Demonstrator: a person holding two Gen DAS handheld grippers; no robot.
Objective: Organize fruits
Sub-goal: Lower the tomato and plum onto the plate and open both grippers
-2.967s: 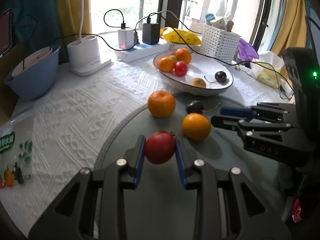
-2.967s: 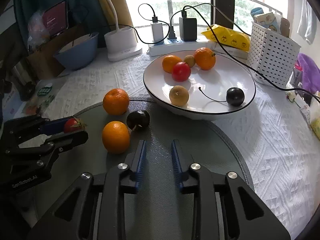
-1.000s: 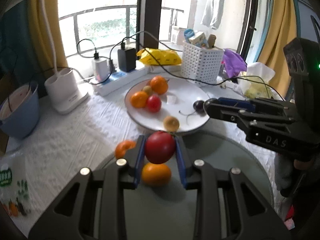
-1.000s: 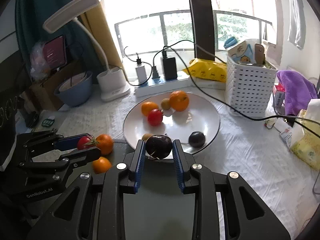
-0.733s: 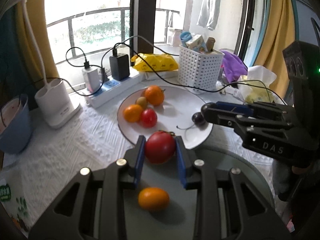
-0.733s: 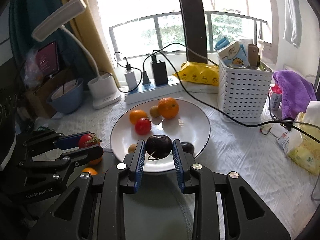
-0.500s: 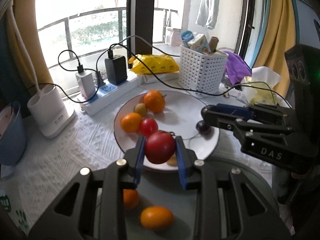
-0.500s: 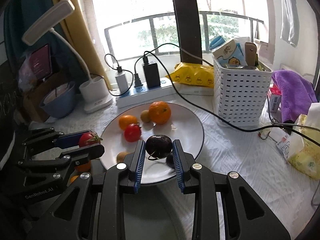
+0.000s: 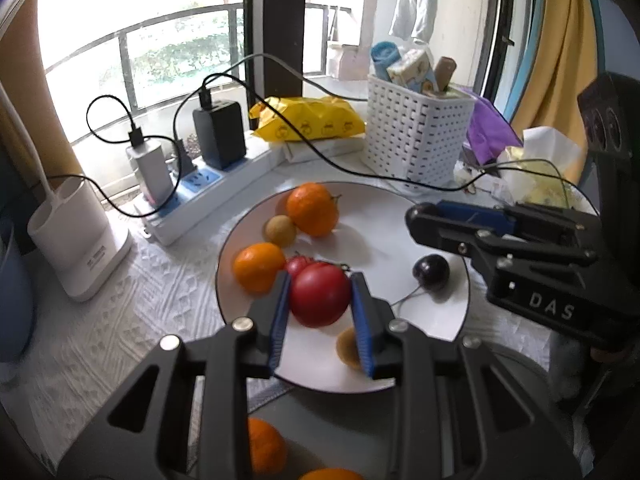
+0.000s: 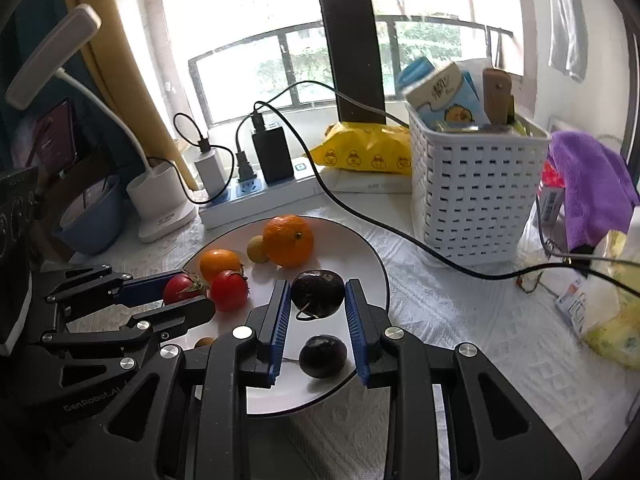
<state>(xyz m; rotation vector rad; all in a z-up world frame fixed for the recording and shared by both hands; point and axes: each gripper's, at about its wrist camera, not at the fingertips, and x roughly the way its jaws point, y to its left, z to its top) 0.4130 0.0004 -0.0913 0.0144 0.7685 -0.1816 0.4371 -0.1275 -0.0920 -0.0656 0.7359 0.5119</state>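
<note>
Left tongs [image 9: 320, 300] clamped on a red tomato [image 9: 319, 294], pads pressing both its sides, centre of the left wrist view, held over the near-left part of the white plate [image 9: 400, 208]. Right tongs [image 10: 316, 300] closed on a dark plum [image 10: 318, 293] with a stem, centre of the right wrist view, also above the plate [image 10: 360, 256].

On the plate in the right wrist view: big orange [image 10: 288, 241] at upper middle, small yellowish fruit [image 10: 257, 249] just left of it and touching, smaller orange [image 10: 219, 265] further left, second red tomato [image 10: 229, 290] below that, second dark plum [image 10: 323, 355] lying directly under the right tongs near the plate's lower rim. A small brown fruit [image 9: 349, 347] sits on the plate beneath the left tongs' right pad.

Right tongs show at right of the left wrist view, left tongs at lower left of the right wrist view, near each other. Two more oranges [image 9: 264, 446] at bottom of the left wrist view, off the plate on a grey mat [image 9: 332, 420] on the counter [image 9: 120, 320]. White basket [image 10: 472, 200] upper right, beside the plate
</note>
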